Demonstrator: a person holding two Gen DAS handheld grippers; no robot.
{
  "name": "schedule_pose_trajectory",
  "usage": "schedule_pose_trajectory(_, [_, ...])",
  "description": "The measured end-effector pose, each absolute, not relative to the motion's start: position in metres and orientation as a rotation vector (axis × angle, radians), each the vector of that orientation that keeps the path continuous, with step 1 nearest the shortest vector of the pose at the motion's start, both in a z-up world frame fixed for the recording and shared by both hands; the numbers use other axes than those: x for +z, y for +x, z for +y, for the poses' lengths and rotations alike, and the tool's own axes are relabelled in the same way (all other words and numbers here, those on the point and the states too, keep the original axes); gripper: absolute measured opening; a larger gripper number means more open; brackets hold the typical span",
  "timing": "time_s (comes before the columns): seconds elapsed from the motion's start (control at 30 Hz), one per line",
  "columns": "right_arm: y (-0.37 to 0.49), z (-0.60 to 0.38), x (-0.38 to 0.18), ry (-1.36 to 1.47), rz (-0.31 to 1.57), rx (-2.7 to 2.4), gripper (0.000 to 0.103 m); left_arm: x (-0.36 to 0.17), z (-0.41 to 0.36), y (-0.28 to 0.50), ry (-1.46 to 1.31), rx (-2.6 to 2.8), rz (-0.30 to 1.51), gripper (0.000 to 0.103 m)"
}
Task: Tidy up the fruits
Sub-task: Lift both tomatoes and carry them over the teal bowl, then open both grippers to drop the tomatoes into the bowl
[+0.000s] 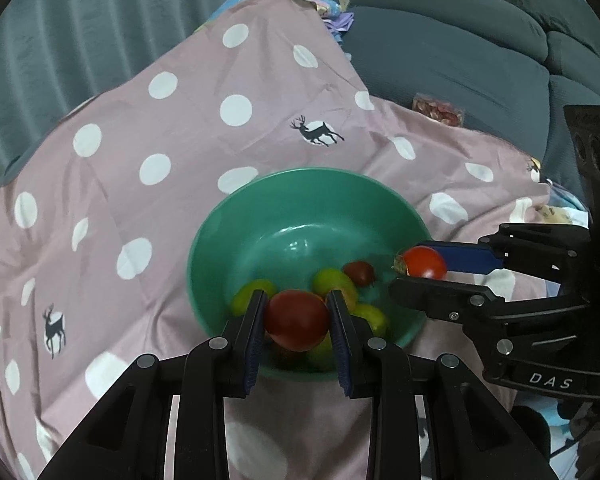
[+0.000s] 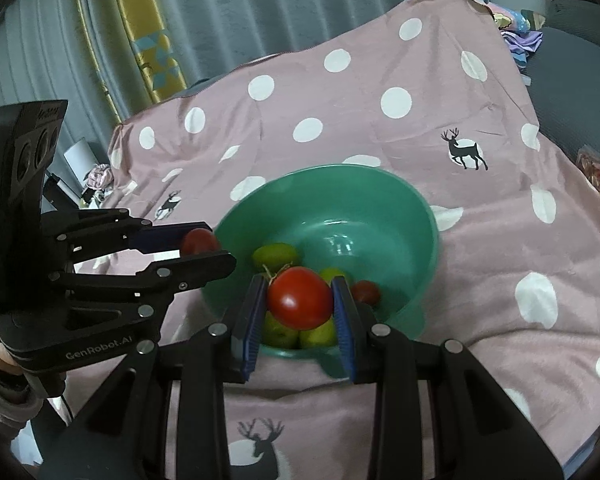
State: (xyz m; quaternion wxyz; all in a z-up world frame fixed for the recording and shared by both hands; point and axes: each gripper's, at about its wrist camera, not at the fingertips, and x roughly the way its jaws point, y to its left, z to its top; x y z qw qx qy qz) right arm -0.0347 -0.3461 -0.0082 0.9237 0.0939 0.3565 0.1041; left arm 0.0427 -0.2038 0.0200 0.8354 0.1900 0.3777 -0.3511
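Note:
A green bowl stands on the pink dotted cloth. Inside it lie several green fruits and a small dark red tomato. My left gripper is shut on a dark red tomato, over the bowl's near-left rim. My right gripper is shut on a bright red tomato with a dry stem, just above the bowl's near-right rim.
The pink cloth with white dots and deer covers the whole surface around the bowl. A grey sofa stands behind it, with a packet of red snacks at its edge. Curtains hang at the back. A person's sleeve shows behind the left gripper.

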Motion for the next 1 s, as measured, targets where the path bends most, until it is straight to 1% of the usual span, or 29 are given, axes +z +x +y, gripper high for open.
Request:
schedule_pose_trajectory(0.57, [0.009,-0.341,-0.023,0.063,0.854,0.235,0.034,-0.018,-0.226,0.071,0.46,-0.712,0.898,0.031])
schedule_pose_trajectory(1.0, [0.02,-0.341,-0.027,0.026,0.897,0.23,0.034,-0.025,-0.231,0.08,0.5,-0.705,0.931,0.031])
